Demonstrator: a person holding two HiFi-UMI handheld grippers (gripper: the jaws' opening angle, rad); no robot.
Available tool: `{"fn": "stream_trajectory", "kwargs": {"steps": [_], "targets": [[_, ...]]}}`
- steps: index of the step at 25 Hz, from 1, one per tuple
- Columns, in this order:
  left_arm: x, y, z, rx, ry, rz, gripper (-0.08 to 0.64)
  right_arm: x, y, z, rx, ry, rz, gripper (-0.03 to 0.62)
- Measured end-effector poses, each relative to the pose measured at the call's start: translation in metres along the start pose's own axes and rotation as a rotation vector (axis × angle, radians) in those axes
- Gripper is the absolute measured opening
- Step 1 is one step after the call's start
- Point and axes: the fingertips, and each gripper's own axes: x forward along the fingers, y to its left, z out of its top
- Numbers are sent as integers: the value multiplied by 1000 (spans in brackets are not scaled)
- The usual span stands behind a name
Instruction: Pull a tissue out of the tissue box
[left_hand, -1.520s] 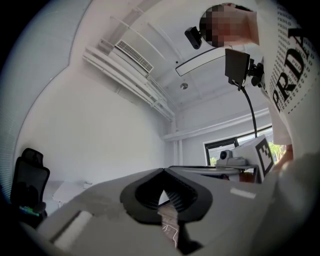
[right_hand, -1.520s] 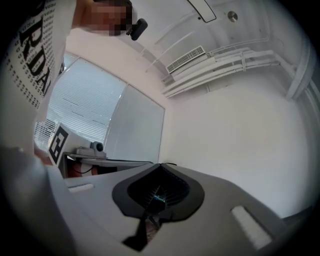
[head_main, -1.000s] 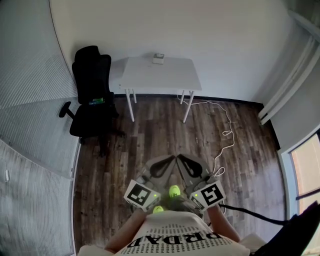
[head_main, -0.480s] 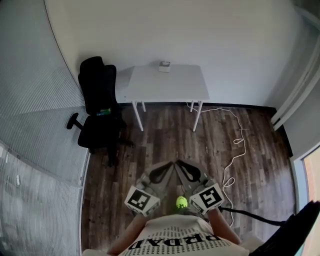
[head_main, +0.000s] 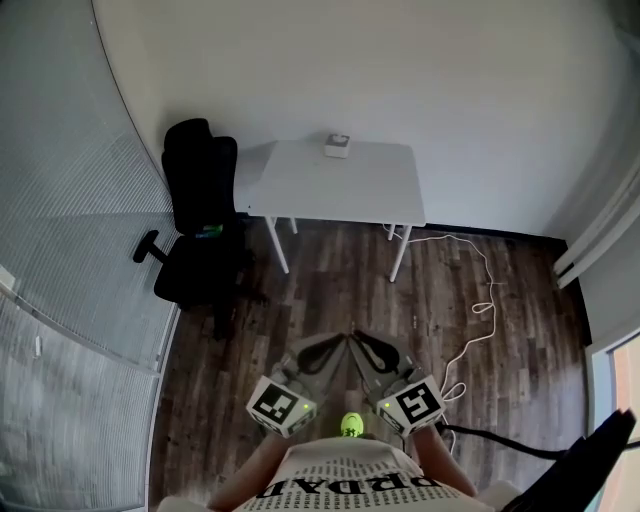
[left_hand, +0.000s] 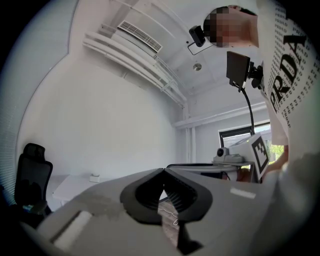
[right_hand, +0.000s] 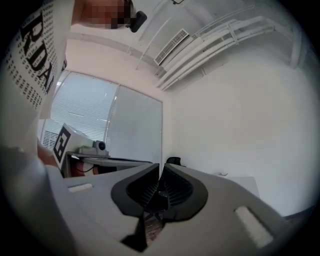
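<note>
The tissue box (head_main: 338, 146) is a small white box at the far edge of a white table (head_main: 340, 190) against the wall; it also shows as a speck on that table in the left gripper view (left_hand: 94, 177). Both grippers are held close to the person's body, well short of the table, pointing level toward it. The left gripper (head_main: 340, 339) has its tips together and holds nothing (left_hand: 162, 170). On the right gripper (head_main: 358, 337) the jaws are opening, with a thin gap at the tips (right_hand: 160, 166) and nothing between them.
A black office chair (head_main: 200, 225) stands left of the table. A white cable (head_main: 470, 300) trails over the wooden floor on the right. A ribbed glass wall (head_main: 70, 250) runs along the left. Bare floor lies between the person and the table.
The table, box and chair have come nearer and sit lower in the head view as the person moved toward them. Both grippers stayed in front of the body.
</note>
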Motion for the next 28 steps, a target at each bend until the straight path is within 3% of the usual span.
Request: {"fn": "stream_trajectory", "kwargs": {"steps": [4, 8, 13, 16, 22, 28], "targets": [[21, 9, -17, 52, 25, 8, -8, 3, -24, -10, 3, 4, 31, 28], [41, 13, -12, -4, -7, 31, -6, 7, -43, -16, -5, 14, 42, 41], [57, 22, -17, 41, 1, 33, -6, 14, -62, -13, -5, 19, 56, 40], [65, 31, -14, 13, -1, 52, -6, 24, -71, -14, -10, 41, 66, 40], [71, 68, -18, -18, -21, 62, -6, 59, -79, -24, -8, 47, 86, 35], [98, 118, -15, 4, -15, 11, -6, 106, -112, -20, -7, 52, 35, 35]]}}
